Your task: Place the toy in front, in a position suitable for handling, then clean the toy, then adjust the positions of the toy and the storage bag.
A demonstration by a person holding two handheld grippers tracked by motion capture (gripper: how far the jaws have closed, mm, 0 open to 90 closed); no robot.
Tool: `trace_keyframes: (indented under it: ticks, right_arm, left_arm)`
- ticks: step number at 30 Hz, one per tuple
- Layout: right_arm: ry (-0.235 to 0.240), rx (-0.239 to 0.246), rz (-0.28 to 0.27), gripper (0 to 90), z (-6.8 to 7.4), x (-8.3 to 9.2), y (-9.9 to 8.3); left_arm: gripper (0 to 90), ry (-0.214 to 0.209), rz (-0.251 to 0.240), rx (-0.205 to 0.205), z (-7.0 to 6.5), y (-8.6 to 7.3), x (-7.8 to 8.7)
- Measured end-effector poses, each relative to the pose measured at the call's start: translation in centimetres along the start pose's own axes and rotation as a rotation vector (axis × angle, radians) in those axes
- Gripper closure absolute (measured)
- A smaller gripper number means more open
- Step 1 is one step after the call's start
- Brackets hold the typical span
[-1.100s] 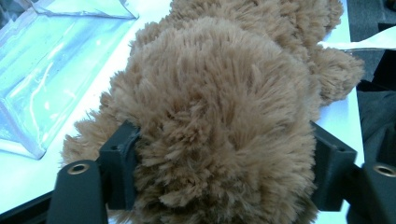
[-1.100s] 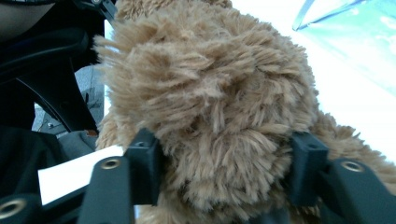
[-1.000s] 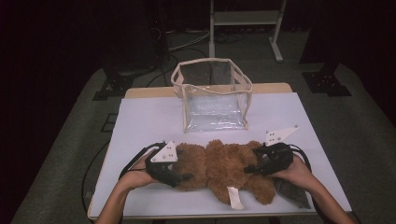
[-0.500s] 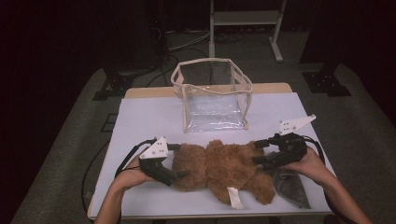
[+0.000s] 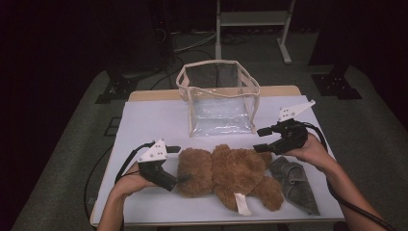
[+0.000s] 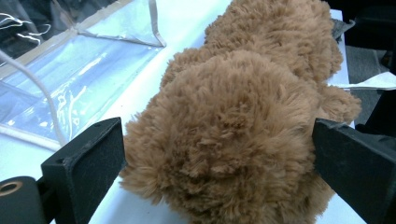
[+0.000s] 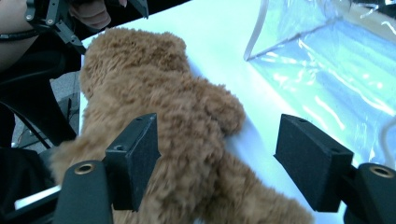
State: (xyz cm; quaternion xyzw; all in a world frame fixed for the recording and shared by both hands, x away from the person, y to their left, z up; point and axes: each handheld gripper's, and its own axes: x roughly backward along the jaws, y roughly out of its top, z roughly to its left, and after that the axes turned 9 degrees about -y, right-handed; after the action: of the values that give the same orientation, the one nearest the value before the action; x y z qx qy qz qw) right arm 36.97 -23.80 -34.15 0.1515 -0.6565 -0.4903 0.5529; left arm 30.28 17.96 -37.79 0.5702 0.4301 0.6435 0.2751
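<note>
Here, at the left of the high view, the left gripper [image 5: 174, 166] is held low over the desk [image 5: 144, 120] by the left hand [image 5: 129, 182], with the head end of the brown plush bear [image 5: 226, 173] set between its fingers [image 6: 88, 161]. In the left gripper view the fingers are seen spread wide on either side of the furry head; they have just been opening, and the fur brushes them, but no squeeze is shown, so the bear is judged released on this side. The bear is laid flat near the front edge of the desk, a white label [image 5: 242, 204] sticking out from its underside. Behind it, well apart, the clear plastic bag [image 5: 219, 98] is stood upright with its mouth open and nothing seen inside. Further right, the right gripper [image 5: 262, 139] is raised just above the bear's far end, and its fingers [image 7: 135, 158] are parted widely, having just been opening as well; the plush is seen below and between them, untouched by the pads. A grey cloth [image 5: 293, 183] is spread at the right front corner, beside the bear's leg. As judged from this, the packing of the bear into the bag is not yet done: a fresh grasp, a lift and a lowering into the open mouth are all left.
</note>
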Motion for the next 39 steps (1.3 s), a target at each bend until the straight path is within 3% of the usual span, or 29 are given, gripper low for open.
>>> trace_keyframes:
  ticks: [10,20,39]
  right_arm:
    - [0.013,0.036,-0.003,29.1,-0.6,-1.4,2.4]
    - [0.021,0.084,0.037,31.7,-0.8,-2.9,4.9]
    - [0.05,0.115,0.066,31.7,-0.6,-4.7,6.1]
  left_arm:
    - [3.7,0.015,0.022,-0.007,-0.1,-0.3,0.7]
    - [3.6,0.041,0.018,-0.01,0.2,-0.5,1.3]
    - [3.2,0.046,0.013,-0.008,0.1,-0.6,2.3]
